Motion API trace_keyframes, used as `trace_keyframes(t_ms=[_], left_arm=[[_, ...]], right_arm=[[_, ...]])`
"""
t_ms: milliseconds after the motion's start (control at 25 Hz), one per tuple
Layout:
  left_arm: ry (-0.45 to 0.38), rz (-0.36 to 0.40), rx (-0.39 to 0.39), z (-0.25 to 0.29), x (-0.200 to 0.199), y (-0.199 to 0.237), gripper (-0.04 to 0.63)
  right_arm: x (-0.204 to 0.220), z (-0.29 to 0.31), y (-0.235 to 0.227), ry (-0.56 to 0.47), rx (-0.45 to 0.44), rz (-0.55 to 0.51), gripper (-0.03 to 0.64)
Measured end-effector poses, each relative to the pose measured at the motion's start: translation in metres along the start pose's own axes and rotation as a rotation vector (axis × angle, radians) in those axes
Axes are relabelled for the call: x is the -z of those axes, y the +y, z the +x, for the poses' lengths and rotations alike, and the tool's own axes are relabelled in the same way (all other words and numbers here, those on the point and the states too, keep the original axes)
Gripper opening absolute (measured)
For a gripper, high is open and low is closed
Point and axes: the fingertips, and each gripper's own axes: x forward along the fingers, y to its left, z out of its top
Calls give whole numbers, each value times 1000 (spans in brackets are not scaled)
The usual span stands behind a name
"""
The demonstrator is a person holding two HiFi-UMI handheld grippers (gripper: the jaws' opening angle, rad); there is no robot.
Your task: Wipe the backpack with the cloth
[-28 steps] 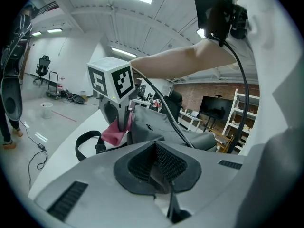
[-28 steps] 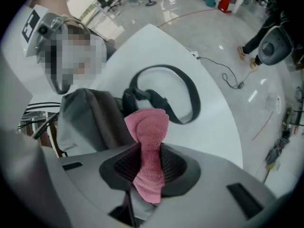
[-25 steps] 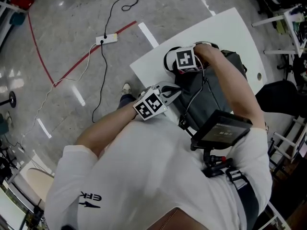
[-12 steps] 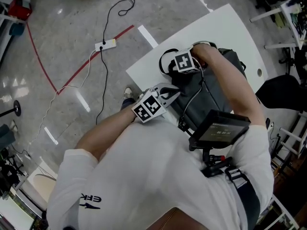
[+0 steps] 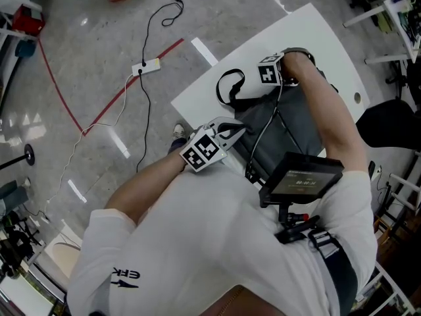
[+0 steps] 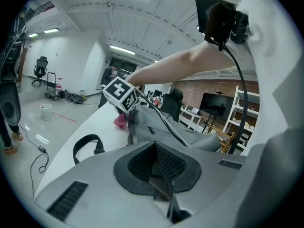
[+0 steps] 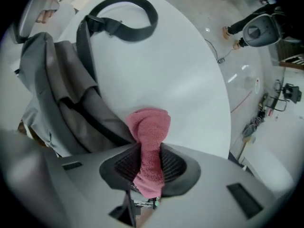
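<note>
Left gripper (image 5: 231, 130): jaws pressed together, nothing in them, at the backpack's near end.
Backpack (image 5: 286, 124): grey, lying flat on the white tabletop (image 5: 316, 35).
Right gripper (image 7: 149, 164): squeezing the pink cloth (image 7: 148, 125), its tip at the backpack's far edge.
Strap (image 5: 228, 86): black loop lying beyond.

Pink terry cloth (image 7: 149, 127), matt grey woven backpack (image 7: 66, 94), smooth white table (image 7: 190, 70)

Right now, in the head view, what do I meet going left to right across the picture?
From the left: white power strip → left tool → right tool, shut on the pink cloth → black chair.
</note>
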Motion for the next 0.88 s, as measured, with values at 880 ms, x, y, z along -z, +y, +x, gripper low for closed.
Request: trace_keyframes(t_ms=[880], left_arm=[[40,64,-10,23,-22,22,3]], right_arm=[[99,-65,-22,-449,456,803,101]])
